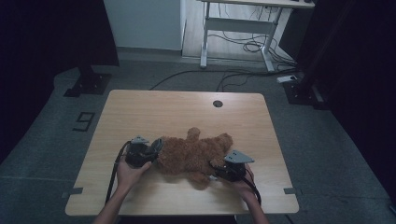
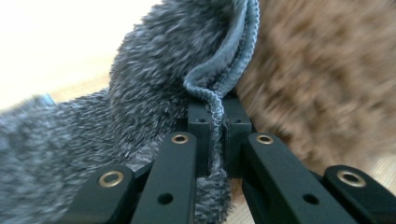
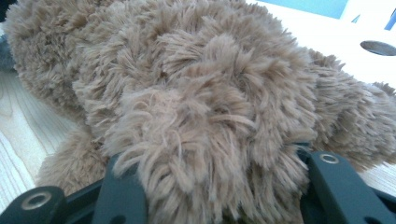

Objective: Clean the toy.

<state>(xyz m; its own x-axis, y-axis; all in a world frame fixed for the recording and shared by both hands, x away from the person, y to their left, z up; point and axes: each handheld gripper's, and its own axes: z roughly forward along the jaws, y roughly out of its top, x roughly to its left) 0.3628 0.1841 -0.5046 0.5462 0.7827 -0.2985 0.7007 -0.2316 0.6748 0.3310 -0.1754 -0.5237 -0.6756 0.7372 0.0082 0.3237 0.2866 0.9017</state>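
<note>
A brown plush teddy bear (image 1: 194,154) lies across the near middle of the wooden table (image 1: 154,112). A grey fuzzy fabric piece (image 2: 154,84) hangs at the bear's left end (image 2: 317,84), and my left gripper (image 2: 217,126) is shut on its stitched hem. From above, the left gripper (image 1: 156,147) presses against the bear's left side. My right gripper (image 1: 215,169) is at the bear's lower right. Its jaws stand wide on either side of a thick bulge of the bear's fur (image 3: 196,93), clamping the right gripper (image 3: 222,179) onto the plush.
A round cable hole (image 1: 217,103) sits near the table's far edge, also the cable hole (image 3: 378,47) beyond the bear. Behind the table stand a white desk frame (image 1: 243,28), floor cables and dark stand bases (image 1: 88,84). Bare tabletop lies left, far and right.
</note>
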